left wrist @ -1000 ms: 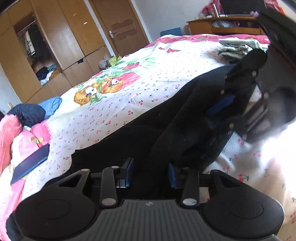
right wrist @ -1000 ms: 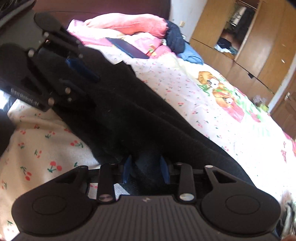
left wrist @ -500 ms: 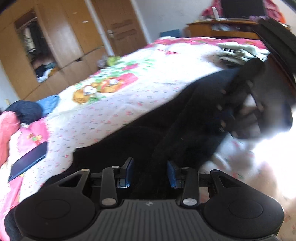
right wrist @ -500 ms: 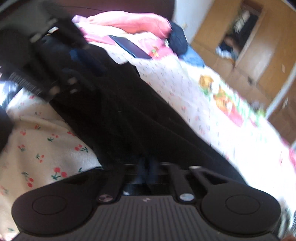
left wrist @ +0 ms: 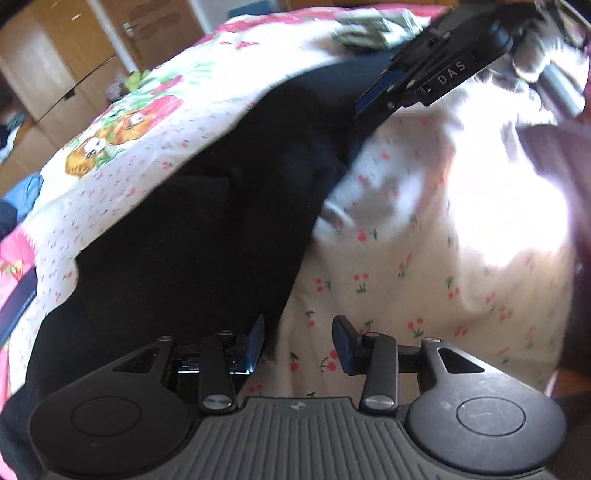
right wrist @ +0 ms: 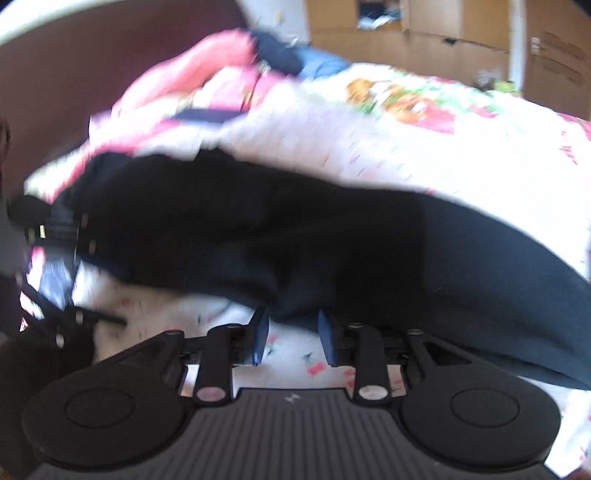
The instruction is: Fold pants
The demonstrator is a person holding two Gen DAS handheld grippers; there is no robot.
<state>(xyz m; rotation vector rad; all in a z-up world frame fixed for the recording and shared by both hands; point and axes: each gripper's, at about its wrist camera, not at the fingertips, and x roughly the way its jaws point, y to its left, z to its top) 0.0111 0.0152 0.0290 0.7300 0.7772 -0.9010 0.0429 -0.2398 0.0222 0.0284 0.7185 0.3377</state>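
- The step in hand looks like the release after a fold: the black pants lie heaped along the bed, running from lower left to upper centre of the left wrist view and across the middle of the right wrist view.
- The left tool stands partly apart with only cherry-print sheet between its blue pads; the pants' edge lies just beside its left pad, not gripped.
- The right tool has just been opening; its pads stand narrowly apart at the pants' near edge, with sheet showing between them, and nothing is clamped.
- The next move probably calls for picking a fresh edge of the bunched cloth and flattening it before folding again.
- The bedsheet is white with cherries and a cartoon print, glaring with sunlight at the right.
- Wooden wardrobes and a door line the far wall; pink bedding is piled at the upper left of the right wrist view.
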